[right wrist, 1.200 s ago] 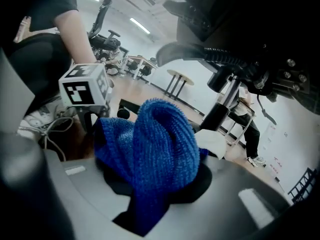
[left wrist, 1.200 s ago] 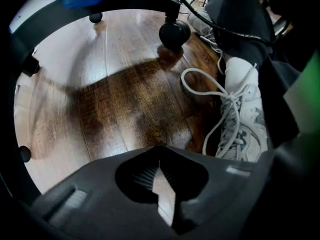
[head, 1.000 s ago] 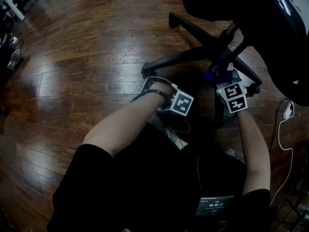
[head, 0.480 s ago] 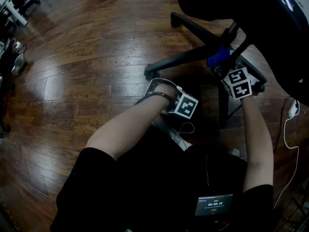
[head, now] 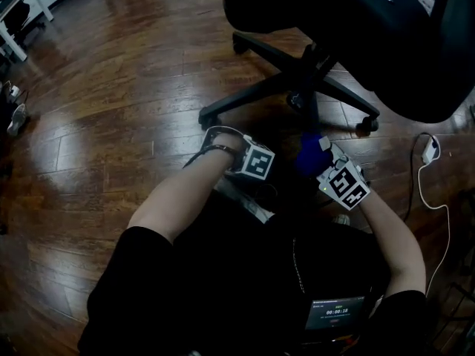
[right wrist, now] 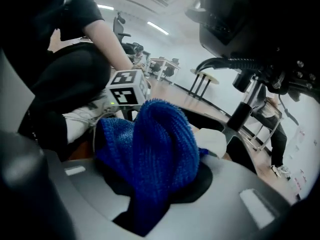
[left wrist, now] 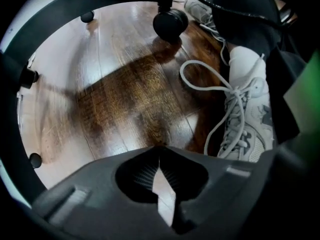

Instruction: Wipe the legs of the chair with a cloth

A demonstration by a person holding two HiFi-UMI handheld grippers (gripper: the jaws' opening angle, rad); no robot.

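We note right hand-held gripper (head: 320,162) clamped on blue knitted cloth (head: 307,153), just below black star-shaped chair legs (head: 256,95) at upper centre. One leg slants lower-left. Left hand-held gripper (left wrist: 160,156) closed, empty.

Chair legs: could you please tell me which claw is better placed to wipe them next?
Right, I'd say. The right claw is shut on the blue cloth, close to the chair legs; the left claw is shut, empty, pointing down at the wooden floor.
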